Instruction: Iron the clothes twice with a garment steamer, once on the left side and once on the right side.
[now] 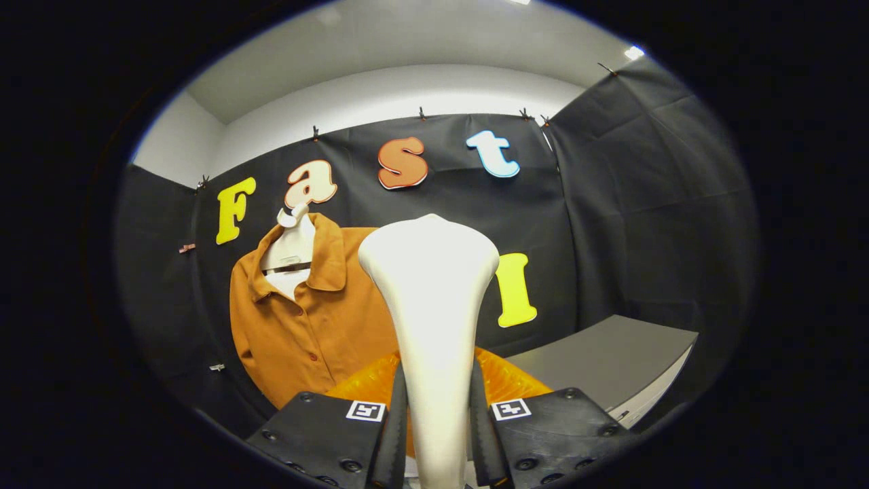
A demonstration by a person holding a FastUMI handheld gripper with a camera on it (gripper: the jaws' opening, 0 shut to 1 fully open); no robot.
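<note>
Here the gripper (pixel 440 414) is clamped on the garment steamer (pixel 432 319), both dark fingers (pixel 396 435) pressed against the sides of its slim white neck, which rises between them and flares into a broad white head. The steamer's translucent orange body (pixel 506 384) shows just behind the fingers, low down. The orange shirt (pixel 305 333) hangs on a white hanger (pixel 290 248) against the booth wall, beyond the fingers and off to their left; the steamer head overlaps only the shirt's near edge and looks well apart from the cloth. A grey table (pixel 611 360) stands to the right, its near corner close to the gripper.

The step in hand seems to be the carry toward the garment, with no stroke begun that can be judged from here. The next move calls for swinging the head leftward to the top of one front panel, bringing its face close to the fabric, then drawing it down in a straight line. Whether the head's face points at the shirt cannot be told.
</note>
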